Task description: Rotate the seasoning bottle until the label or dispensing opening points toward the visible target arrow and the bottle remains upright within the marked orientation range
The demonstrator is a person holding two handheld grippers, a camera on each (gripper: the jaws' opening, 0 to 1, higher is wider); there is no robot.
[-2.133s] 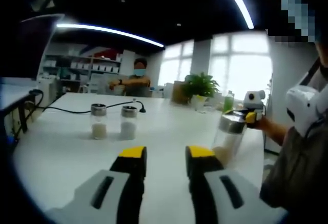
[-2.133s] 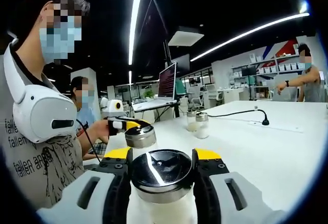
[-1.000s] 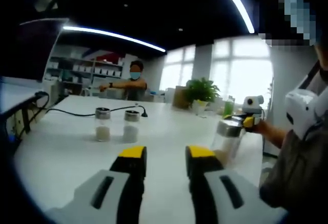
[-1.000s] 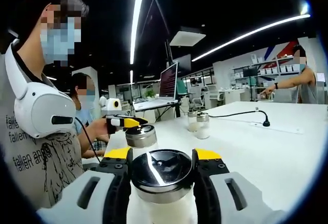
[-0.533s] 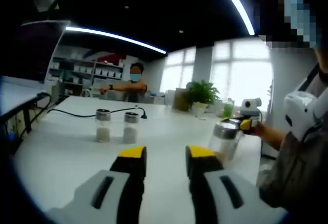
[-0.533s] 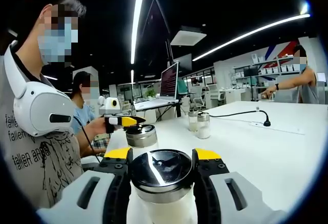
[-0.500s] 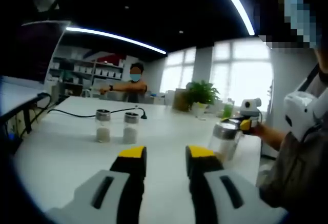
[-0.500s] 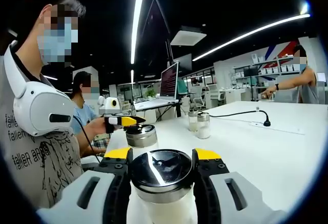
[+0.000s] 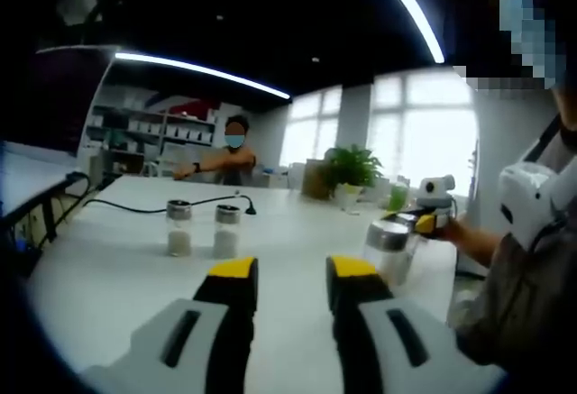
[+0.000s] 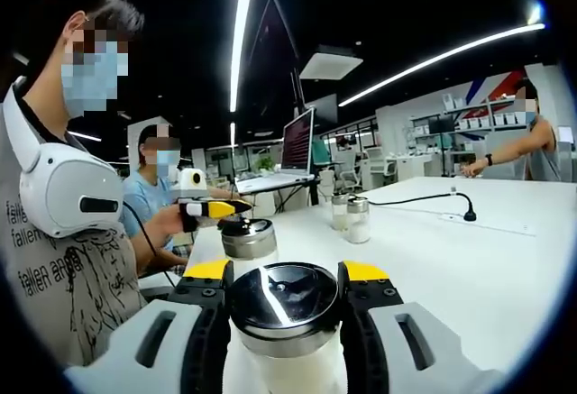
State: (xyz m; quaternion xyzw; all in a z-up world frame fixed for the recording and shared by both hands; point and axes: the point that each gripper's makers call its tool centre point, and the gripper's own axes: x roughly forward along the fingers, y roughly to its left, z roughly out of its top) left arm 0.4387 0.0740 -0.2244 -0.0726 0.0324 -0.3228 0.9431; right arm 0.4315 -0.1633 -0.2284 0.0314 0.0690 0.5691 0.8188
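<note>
Steel-capped seasoning bottle (image 10: pixel 285 322) in right claw (image 10: pixel 285 297) | pale contents

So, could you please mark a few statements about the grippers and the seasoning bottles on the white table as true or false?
1. The right gripper is shut on a seasoning bottle with a shiny metal cap. True.
2. The left gripper holds a bottle. False: its jaws stand apart with nothing between them.
3. Two small bottles stand upright side by side on the white table, apart from both grippers. True.
4. The black cable is wrapped around the two small bottles. False: it lies on the table behind them.
5. A potted plant stands at the table's far end. True.
</note>
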